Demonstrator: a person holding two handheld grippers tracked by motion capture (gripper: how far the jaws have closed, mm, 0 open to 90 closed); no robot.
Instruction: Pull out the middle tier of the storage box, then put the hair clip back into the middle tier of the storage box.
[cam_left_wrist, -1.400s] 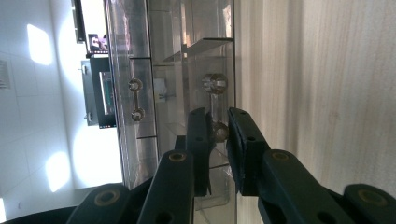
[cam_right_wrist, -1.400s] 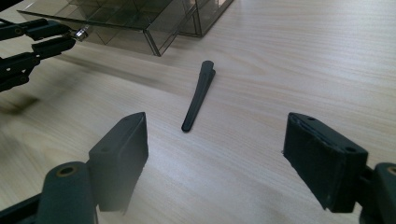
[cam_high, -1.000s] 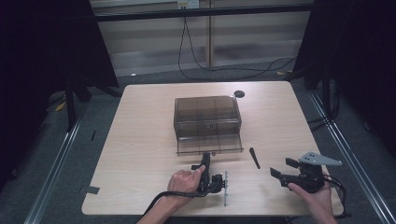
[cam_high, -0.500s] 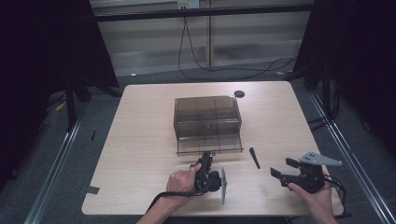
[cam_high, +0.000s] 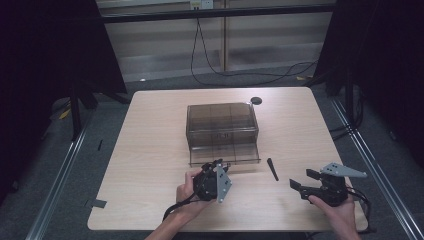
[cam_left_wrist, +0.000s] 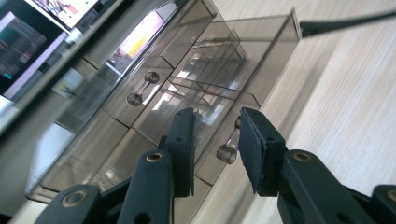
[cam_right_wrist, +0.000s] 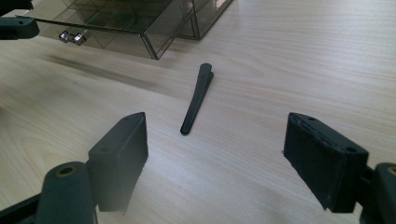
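While opening, left claw (cam_left_wrist: 215, 149) frees drawer knob (cam_left_wrist: 227, 151)

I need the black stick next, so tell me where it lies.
In the high view the black stick lies flat on the table, just right of the drawer box's open front drawer and between the two grippers, nearer the right gripper.

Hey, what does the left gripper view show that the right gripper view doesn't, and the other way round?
Left gripper view: a second drawer knob and a lit screen behind the box.
Right gripper view: the right gripper, jaws wide apart over the table.
Both: the smoky drawer box, its pulled-out drawer, the black stick, and the left gripper, whose jaws have just been opening, with the drawer's knob between them, unpressed.
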